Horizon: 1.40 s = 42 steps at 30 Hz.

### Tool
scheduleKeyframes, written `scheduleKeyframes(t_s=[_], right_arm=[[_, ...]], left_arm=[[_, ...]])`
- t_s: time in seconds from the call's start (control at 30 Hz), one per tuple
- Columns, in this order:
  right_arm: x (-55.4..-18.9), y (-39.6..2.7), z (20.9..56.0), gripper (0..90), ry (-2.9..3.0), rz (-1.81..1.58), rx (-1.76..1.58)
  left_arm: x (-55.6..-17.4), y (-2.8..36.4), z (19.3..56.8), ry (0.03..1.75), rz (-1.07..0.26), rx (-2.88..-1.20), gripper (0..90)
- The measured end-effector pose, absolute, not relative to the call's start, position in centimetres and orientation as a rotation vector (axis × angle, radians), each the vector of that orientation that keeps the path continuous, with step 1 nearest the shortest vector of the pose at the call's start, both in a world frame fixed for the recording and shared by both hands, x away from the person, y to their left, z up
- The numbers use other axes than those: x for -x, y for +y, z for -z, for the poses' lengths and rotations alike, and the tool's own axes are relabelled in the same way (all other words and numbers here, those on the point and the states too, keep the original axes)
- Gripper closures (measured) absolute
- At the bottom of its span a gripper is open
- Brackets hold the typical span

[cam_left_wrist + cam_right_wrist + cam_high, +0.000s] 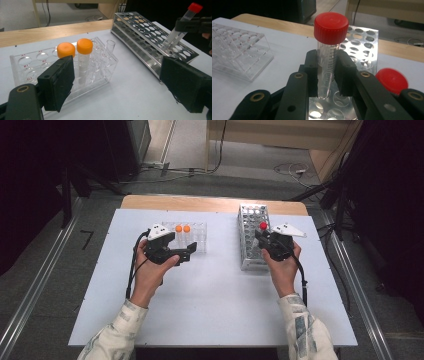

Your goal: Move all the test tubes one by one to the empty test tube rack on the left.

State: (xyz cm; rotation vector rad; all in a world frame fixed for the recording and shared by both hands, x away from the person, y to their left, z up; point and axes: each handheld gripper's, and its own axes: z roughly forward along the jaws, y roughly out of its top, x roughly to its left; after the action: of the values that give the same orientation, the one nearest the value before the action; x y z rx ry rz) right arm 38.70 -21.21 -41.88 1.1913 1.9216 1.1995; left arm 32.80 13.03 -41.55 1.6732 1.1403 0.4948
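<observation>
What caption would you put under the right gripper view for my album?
Right gripper pinching a red-capped tube above the metal rack.

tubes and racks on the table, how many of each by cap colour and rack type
orange-capped tubes: 2
red-capped tubes: 2, one in the right gripper, one beside it
uncapped tube: 1
clear plastic rack: 1
metal rack: 1
total: 7
</observation>
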Motion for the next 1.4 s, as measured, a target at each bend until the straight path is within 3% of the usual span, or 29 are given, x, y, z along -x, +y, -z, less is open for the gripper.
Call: scheduleKeyframes(t_s=[0.5,1.4], right_arm=[[-37.2,-20.3,39.7,71.0,1.942,-1.266,-1.123],[-34.7,-11.2,43.1,71.1,2.193,-1.321,-0.961]], left_arm=[[-32.7,13.1,41.4,1.136,-0.497,-1.676,14.2],[-32.5,12.8,41.5,1.12,-0.491,-1.677,15.4]])
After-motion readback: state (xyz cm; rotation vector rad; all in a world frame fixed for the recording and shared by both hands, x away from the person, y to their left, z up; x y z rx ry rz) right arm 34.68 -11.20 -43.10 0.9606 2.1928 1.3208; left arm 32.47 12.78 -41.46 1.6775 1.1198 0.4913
